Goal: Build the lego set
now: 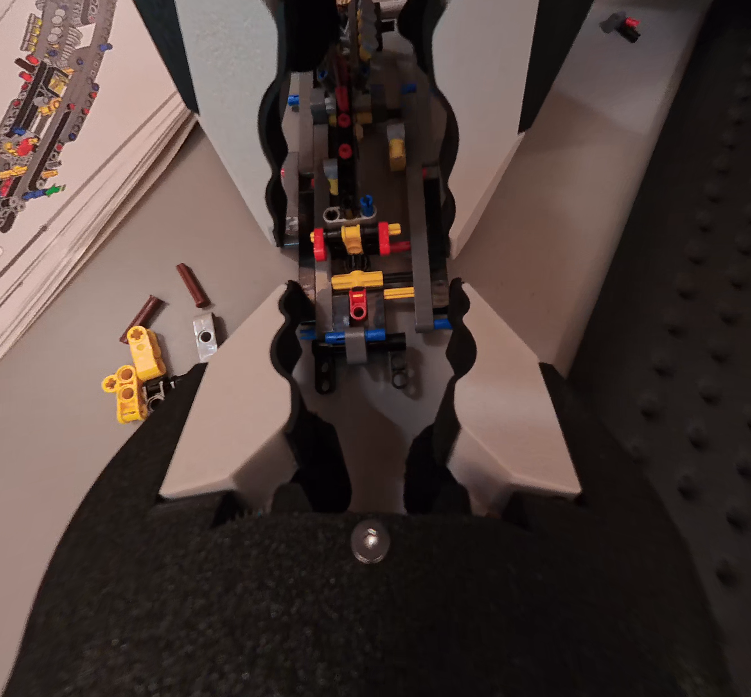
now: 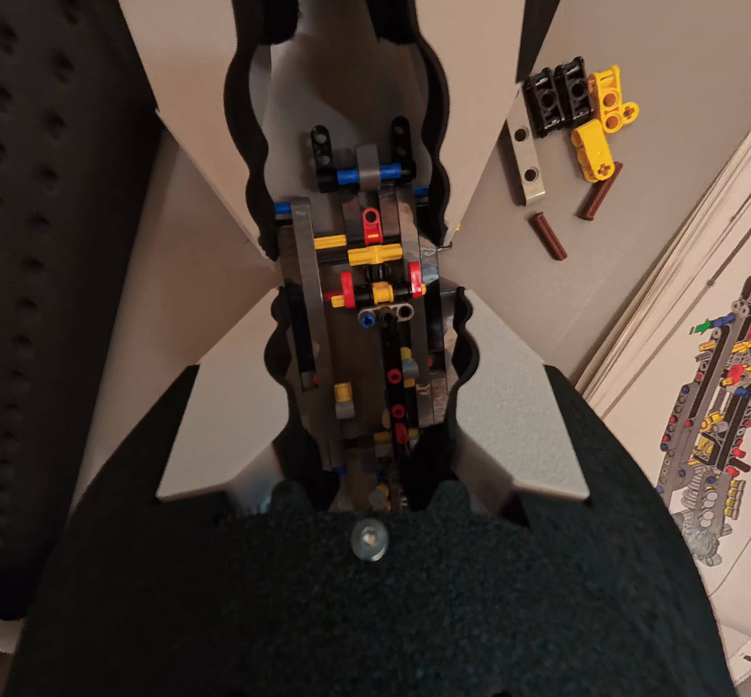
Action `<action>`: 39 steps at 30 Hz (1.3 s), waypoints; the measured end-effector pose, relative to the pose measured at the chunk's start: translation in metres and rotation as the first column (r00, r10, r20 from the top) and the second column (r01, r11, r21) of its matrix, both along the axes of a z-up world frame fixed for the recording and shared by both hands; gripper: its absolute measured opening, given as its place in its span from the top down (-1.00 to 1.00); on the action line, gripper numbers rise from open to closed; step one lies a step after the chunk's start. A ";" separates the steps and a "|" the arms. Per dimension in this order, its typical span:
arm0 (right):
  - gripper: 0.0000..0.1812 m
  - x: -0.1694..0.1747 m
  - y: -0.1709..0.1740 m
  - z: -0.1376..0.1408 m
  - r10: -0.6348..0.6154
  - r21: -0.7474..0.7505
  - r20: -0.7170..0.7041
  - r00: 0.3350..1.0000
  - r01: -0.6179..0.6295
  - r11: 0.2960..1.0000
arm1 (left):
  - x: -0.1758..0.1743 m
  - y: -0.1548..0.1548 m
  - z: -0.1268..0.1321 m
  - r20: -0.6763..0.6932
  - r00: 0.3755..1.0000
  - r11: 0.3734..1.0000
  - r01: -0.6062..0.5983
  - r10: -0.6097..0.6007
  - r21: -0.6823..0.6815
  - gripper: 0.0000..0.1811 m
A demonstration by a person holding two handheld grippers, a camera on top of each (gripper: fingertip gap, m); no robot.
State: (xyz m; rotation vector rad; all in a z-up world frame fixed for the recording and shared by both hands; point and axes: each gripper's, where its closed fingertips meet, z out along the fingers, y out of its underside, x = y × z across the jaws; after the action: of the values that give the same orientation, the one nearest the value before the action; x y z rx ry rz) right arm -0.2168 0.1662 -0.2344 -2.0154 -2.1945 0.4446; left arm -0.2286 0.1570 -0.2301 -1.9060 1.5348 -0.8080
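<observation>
- The lego model [image 1: 365, 255] is a long frame of grey and black beams with yellow, red and blue pins, and it lies on the grey worktop [image 1: 81, 311] between the two grippers, which face each other.
- The left gripper [image 1: 372, 291] holds one end of the model: its black wavy fingers [image 1: 290, 336] are closed against both long sides of the frame.
- The right gripper [image 2: 367, 295] grasps the other end in the same way, with its fingers [image 2: 461, 336] pressed on the side beams.
- In the left wrist view, the right gripper stands at the far end of the model, and the tips of the two grippers are almost touching.
- Loose parts lie on the worktop beside the model: two brown pins [image 1: 193, 285], yellow connectors [image 1: 134, 376], black connectors [image 2: 558, 102] and a light grey beam [image 2: 526, 157].
- An open instruction booklet [image 1: 53, 108] lies near these parts.
- A dark mat with studs [image 1: 691, 311] is on the other side of the model.
- Some small blue, red and grey pieces [image 1: 621, 25] lie farther away.
</observation>
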 end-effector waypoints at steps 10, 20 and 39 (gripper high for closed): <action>0.21 0.000 0.002 -0.001 0.021 0.026 -0.043 0.999 -0.020 0.999 | 0.000 0.001 -0.001 -0.015 1.000 0.999 0.000 0.001 0.051 0.30; -0.04 0.053 0.019 0.054 -0.139 -0.010 -0.243 0.960 0.141 0.990 | -0.002 0.001 -0.004 -0.034 0.999 0.991 0.036 -0.032 0.127 0.30; 0.22 0.090 0.016 -0.006 -0.104 0.083 -0.189 0.977 0.121 0.989 | 0.008 0.003 -0.008 -0.107 0.986 0.986 0.138 -0.128 0.091 0.28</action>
State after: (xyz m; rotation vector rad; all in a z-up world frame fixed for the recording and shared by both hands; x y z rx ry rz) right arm -0.1269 0.1826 -0.2401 -1.9525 -1.9454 0.4828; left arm -0.2203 0.1595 -0.2381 -1.8121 1.7461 -0.6883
